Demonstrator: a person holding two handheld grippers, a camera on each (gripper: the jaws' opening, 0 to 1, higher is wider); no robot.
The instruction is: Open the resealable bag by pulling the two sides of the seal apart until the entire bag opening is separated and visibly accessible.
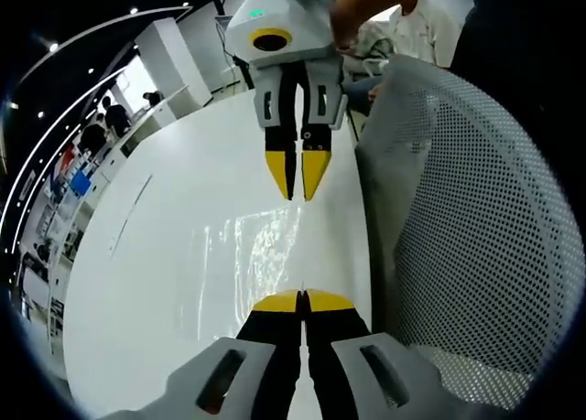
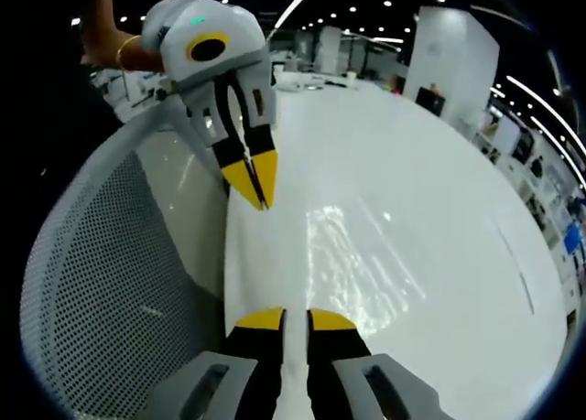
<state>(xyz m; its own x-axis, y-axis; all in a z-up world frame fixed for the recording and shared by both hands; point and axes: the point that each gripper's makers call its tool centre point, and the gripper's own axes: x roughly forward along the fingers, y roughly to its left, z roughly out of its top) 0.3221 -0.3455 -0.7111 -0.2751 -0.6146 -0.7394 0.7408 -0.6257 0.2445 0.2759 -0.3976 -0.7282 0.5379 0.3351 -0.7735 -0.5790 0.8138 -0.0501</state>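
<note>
A clear resealable bag [image 1: 261, 246] lies flat on the white table [image 1: 137, 283], showing mostly as a shimmer of reflections. My left gripper [image 1: 302, 299] sits at its near edge, its jaws pressed together, and a thin fold of film seems caught at the yellow tips. Opposite, my right gripper [image 1: 298, 197] points down at the bag's far edge. In the right gripper view the bag [image 2: 362, 255] lies ahead of my right gripper [image 2: 295, 319], whose jaws stand a narrow gap apart with white showing between them. The left gripper [image 2: 260, 203] comes in from the upper left, tips together.
A white mesh chair back [image 1: 476, 210] stands close against the table edge, beside both grippers [image 2: 101, 283]. A person's hand [image 1: 352, 17] holds the right gripper. Desks, shelves and people fill the room beyond the table's far side.
</note>
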